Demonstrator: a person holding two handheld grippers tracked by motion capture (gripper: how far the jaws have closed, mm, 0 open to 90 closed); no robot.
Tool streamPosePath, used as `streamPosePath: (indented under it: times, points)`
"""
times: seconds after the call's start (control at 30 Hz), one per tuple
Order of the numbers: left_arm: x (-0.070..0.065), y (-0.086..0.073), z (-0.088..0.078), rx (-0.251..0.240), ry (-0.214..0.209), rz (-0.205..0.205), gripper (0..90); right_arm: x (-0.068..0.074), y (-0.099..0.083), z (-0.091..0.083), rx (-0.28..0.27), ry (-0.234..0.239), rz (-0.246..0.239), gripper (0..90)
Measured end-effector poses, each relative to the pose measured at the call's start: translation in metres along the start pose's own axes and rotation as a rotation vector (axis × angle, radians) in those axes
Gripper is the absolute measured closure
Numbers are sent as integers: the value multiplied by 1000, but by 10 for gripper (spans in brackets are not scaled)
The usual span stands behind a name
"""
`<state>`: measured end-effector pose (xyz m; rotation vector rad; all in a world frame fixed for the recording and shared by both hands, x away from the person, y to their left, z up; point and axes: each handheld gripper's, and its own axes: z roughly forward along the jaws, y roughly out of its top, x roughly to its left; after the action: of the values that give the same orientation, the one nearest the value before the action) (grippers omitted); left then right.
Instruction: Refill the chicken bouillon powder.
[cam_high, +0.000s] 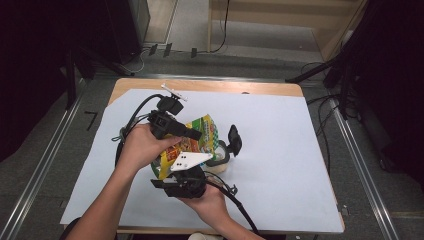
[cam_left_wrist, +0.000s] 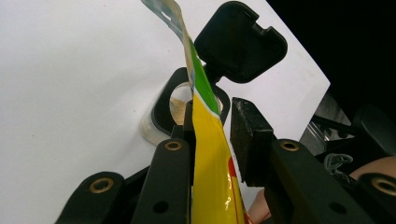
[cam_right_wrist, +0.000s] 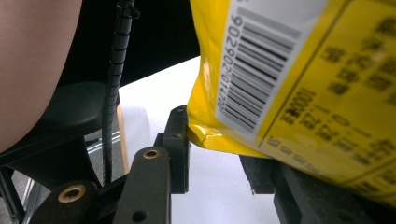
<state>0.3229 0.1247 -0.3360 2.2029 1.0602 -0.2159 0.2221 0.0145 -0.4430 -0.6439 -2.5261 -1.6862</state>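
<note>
Yellow-and-green printed plastic snack bag (cam_high: 197, 140) held up off the table between both claws, tilted over a clear round container with black flip lid (cam_high: 220, 159) standing open on the white paper sheet (cam_high: 280, 150) covering the wooden table (cam_high: 210, 86).

Left claw (cam_left_wrist: 212, 133): bag edge stands between the jaws, lying against the left jaw; a gap shows to the right pad, so can't tell if it really clamps. In the high view the left claw (cam_high: 192, 134) sits on the bag's upper part, hand wrapped around the body.

Right claw (cam_right_wrist: 217, 156): bag's bottom corner with barcode label sits between the jaws, touching the left pad; the right pad is hidden behind the bag, so the grip is unclear. In the high view the right claw (cam_high: 182, 172) is at the bag's near end, just beside the container.

Container opening with pale grainy contents (cam_left_wrist: 177, 109) directly beyond the bag's edge in the left gripper view.
</note>
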Motion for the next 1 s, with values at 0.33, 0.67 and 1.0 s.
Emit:
streamPosePath:
  times: [0.33, 0.67, 1.0]
  points:
    - [0, 0, 0, 0, -2, 2, 767, 0, 0, 0, 1, -2, -3, 674]
    - [-1, 0, 1, 2, -2, 7, 767, 0, 0, 0, 2, -4, -5, 675]
    - [0, 1, 1, 1, -8, 6, 766, 0, 0, -1, 2, -6, -8, 675]
